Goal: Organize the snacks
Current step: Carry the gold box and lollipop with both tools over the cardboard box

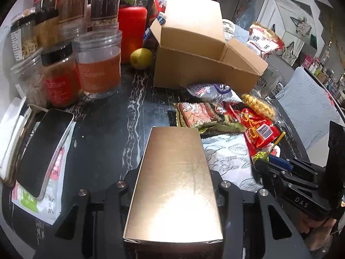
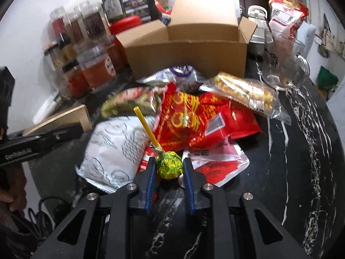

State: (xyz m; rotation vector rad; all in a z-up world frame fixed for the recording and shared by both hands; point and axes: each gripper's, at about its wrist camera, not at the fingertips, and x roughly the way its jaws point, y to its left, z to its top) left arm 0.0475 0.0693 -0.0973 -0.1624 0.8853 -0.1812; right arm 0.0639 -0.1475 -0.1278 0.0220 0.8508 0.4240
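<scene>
A gold box [image 1: 174, 183] fills the middle of the left wrist view, and my left gripper [image 1: 174, 168] is shut on its sides; its fingertips are hidden by the box. My right gripper [image 2: 169, 172] has its blue pads [image 2: 151, 177] against both sides of a green-wrapped lollipop [image 2: 169, 168] with a yellow stick, at the near edge of a pile of snack packs. In the pile are a red pack [image 2: 194, 120], a white pack [image 2: 112, 149] and a peanut pack [image 2: 243, 90]. An open cardboard box [image 2: 187, 56] stands behind them.
Jars [image 1: 99, 64] crowd the left side of the black marble table [image 2: 301, 151], with a yellow-green fruit [image 1: 141, 58] beside them. A dark phone [image 1: 43, 151] lies on packets at the near left. A glass mug [image 2: 284, 64] stands right of the box.
</scene>
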